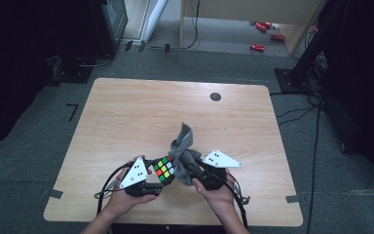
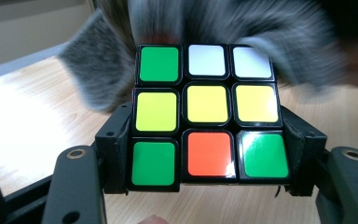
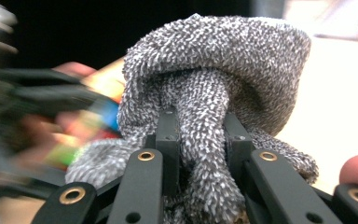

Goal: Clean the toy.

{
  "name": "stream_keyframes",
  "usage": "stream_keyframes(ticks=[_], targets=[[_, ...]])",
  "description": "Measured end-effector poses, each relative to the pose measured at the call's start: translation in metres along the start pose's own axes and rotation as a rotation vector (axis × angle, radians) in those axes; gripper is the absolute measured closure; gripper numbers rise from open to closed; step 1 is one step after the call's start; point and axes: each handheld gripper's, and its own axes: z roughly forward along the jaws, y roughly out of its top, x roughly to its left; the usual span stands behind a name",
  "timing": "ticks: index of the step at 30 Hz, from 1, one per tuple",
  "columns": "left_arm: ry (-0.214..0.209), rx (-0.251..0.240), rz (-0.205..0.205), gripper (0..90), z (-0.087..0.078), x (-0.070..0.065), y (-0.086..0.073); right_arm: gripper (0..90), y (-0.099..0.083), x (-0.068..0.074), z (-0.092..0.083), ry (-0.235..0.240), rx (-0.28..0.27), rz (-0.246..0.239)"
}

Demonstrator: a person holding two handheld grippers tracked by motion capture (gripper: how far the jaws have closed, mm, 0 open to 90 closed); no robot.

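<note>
**Cube gripped on the left, grey cloth pressed to it from the right**

The puzzle cube [image 1: 163,168] sits near the front edge of the wooden table [image 1: 126,117], held just above its surface between the two grippers. In the left gripper view the cube [image 2: 207,116] shows one full face: green, white and white tiles across the top row, three yellow ones in the middle, and green, orange, green along the bottom. The black jaws of the left gripper [image 2: 205,163] clamp the cube's lower sides, one pad against each flank, so the claw is closed on the cube at a middling width.

Right behind and above the cube lies the grey cloth [image 2: 242,28], blurred in that view and touching the cube's top edge. From above, the cloth [image 1: 182,148] rises in a crumpled peak beside the cube, on its right. In the right gripper view the cloth [image 3: 214,84] is a knobbly grey knit; a bunched fold of it runs down between the jaws of the right gripper [image 3: 200,140], which pinch it tightly at their narrowest.

In the high view the left gripper [image 1: 151,178] and right gripper [image 1: 195,175] face each other, each held in a hand that comes in from the bottom. A dark round disc [image 1: 215,96] lies far off on the table's back part.
</note>
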Motion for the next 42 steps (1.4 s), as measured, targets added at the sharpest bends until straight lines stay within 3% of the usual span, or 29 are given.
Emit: stream_keyframes(ticks=[2, 3, 5, 7, 11, 14, 18, 22, 32, 36, 42], targets=[[0.012, -0.010, -0.027, 34.3, -0.002, 0.005, 0.000, 74.3, -0.006, -0.016, 0.002, -0.034, 0.001, 0.067], [0.020, -0.014, -0.042, 34.4, -0.004, 0.008, 0.000, 74.2, -0.008, -0.022, 0.002, -0.065, 0.003, 0.074], [0.036, -0.017, -0.068, 34.3, -0.005, 0.013, -0.001, 73.4, -0.012, -0.031, 0.004, -0.118, 0.019, 0.059], [0.043, -0.020, -0.092, 34.3, -0.007, 0.018, -0.001, 72.6, -0.018, -0.036, 0.009, -0.181, 0.050, 0.015], [0.051, -0.026, -0.127, 34.3, -0.008, 0.023, -0.002, 70.1, -0.031, -0.041, 0.020, -0.228, 0.101, -0.009], [0.054, -0.030, -0.146, 34.3, -0.009, 0.027, -0.002, 64.0, -0.035, -0.042, 0.025, -0.235, 0.118, -0.013], [0.057, -0.034, -0.176, 34.3, -0.010, 0.031, -0.002, 37.9, -0.031, -0.043, 0.021, -0.223, 0.063, -0.057], [0.054, -0.039, -0.213, 34.3, -0.011, 0.036, 0.000, 25.2, -0.024, -0.038, 0.013, -0.191, 0.009, -0.111], [0.038, -0.037, -0.271, 34.3, -0.012, 0.039, 0.008, 18.8, -0.020, 0.000, 0.014, -0.017, -0.060, -0.243], [0.010, -0.043, -0.315, 34.3, -0.010, 0.039, 0.013, 14.7, -0.019, 0.012, 0.016, 0.010, -0.073, -0.283], [-0.023, -0.026, -0.319, 34.3, -0.006, 0.034, 0.018, 13.7, -0.017, 0.022, 0.017, 0.021, -0.103, -0.330]])
